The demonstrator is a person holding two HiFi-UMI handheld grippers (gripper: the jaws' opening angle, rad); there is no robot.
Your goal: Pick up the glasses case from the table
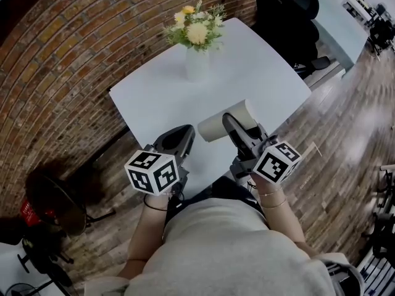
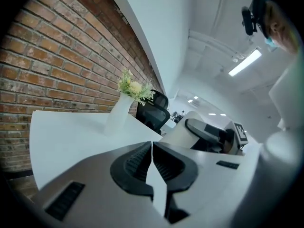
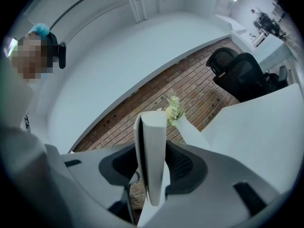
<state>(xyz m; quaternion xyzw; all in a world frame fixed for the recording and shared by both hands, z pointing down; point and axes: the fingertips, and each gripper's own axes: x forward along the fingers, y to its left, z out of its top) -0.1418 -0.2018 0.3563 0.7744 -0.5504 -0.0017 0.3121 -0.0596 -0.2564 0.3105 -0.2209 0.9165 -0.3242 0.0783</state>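
Observation:
The glasses case point(image 1: 216, 126) is a cream, rounded case held just above the near part of the white table point(image 1: 247, 73). My right gripper point(image 1: 232, 122) is shut on it; in the right gripper view the case point(image 3: 151, 146) stands on edge between the two dark pads, pressed from both sides. My left gripper point(image 1: 184, 135) hangs just left of the case, over the table's near edge, shut with nothing in it. In the left gripper view its jaws point(image 2: 152, 148) meet, and the case point(image 2: 181, 128) shows beyond them, to the right.
A white vase point(image 1: 197, 64) of yellow and white flowers point(image 1: 196, 29) stands at the table's far side. A black office chair point(image 1: 285, 17) sits behind the table, beside a second white table point(image 1: 338, 26). A brick wall point(image 1: 62, 54) runs along the left; wooden floor lies to the right.

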